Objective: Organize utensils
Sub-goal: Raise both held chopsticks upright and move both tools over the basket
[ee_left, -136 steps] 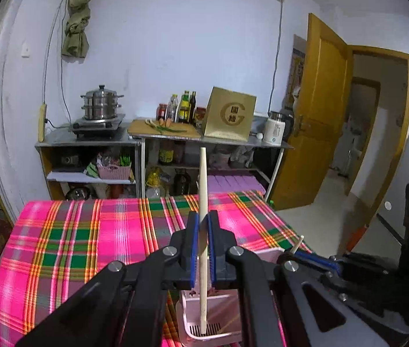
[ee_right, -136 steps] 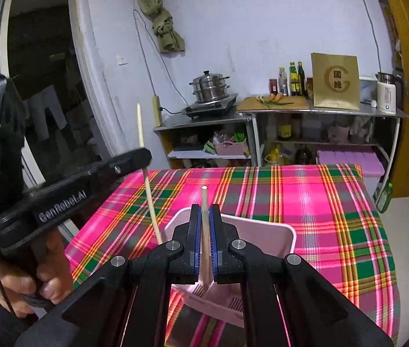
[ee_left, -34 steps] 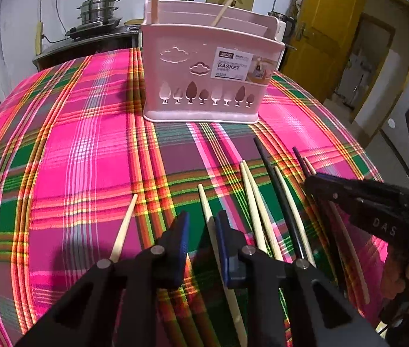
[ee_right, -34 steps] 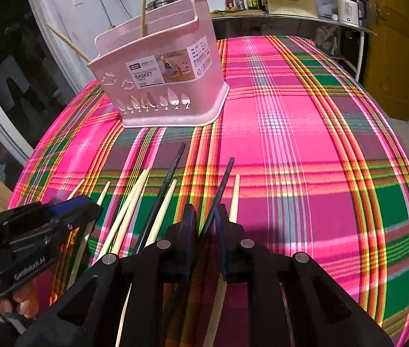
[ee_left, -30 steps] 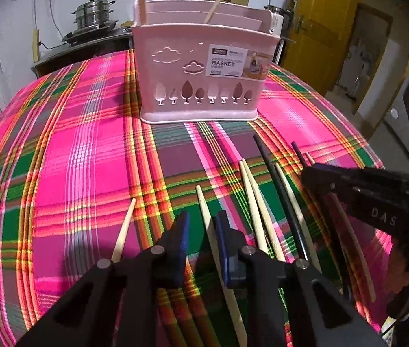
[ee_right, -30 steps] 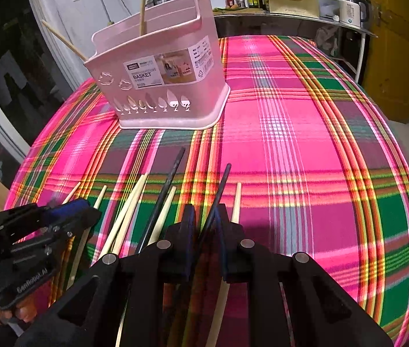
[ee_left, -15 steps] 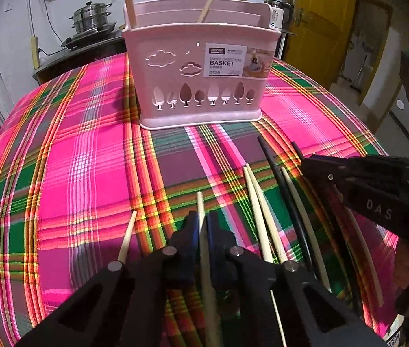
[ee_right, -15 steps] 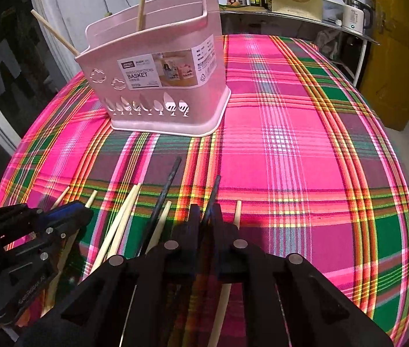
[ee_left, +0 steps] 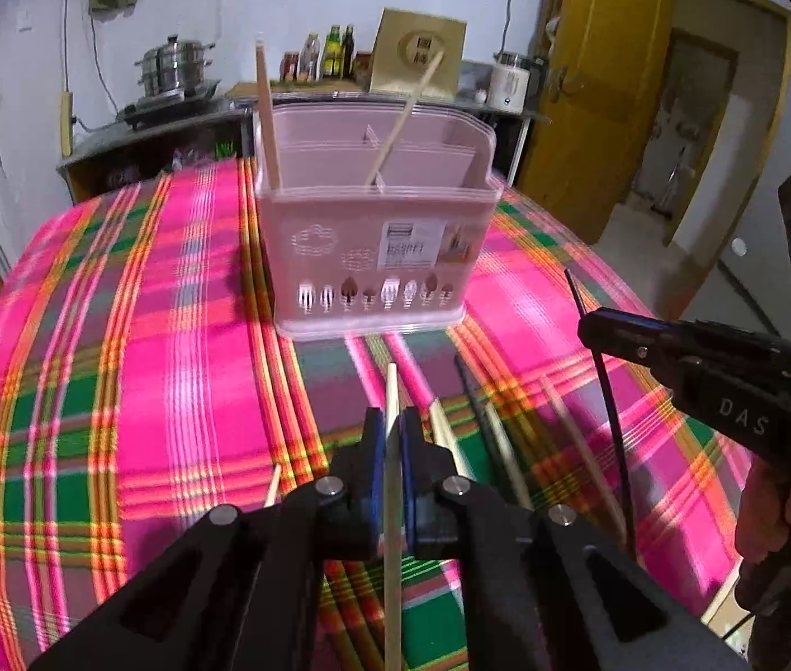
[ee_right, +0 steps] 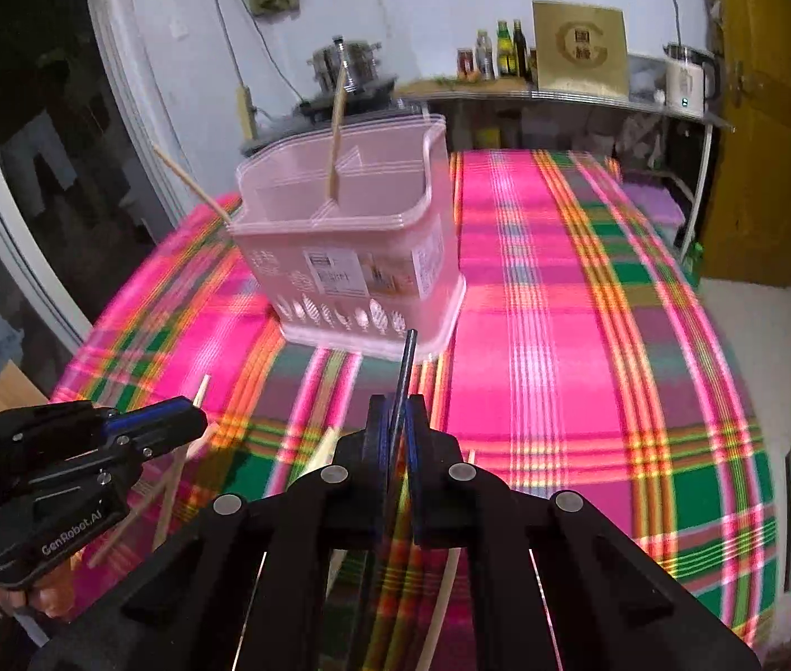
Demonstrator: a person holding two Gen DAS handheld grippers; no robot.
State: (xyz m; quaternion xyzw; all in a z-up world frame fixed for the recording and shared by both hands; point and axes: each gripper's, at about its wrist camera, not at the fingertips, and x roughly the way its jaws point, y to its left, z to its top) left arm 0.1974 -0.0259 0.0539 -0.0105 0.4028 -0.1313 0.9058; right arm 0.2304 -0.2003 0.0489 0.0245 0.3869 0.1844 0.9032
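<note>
Left wrist: basket (ee_left: 378,235) mid-table, apart.

A bright pink, green and orange checked cloth (ee_left: 171,369) is covering my table (ee_right: 591,335). A pink plastic basket (ee_left: 373,257) is standing on it. Some pale chopsticks (ee_left: 451,442) and one dark chopstick (ee_left: 473,402) are lying loose on the cloth near me.

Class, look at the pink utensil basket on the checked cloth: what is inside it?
Two light wooden chopsticks stand inside the pink basket, leaning in different compartments. The walls hide their lower ends and the basket's floor.
</note>
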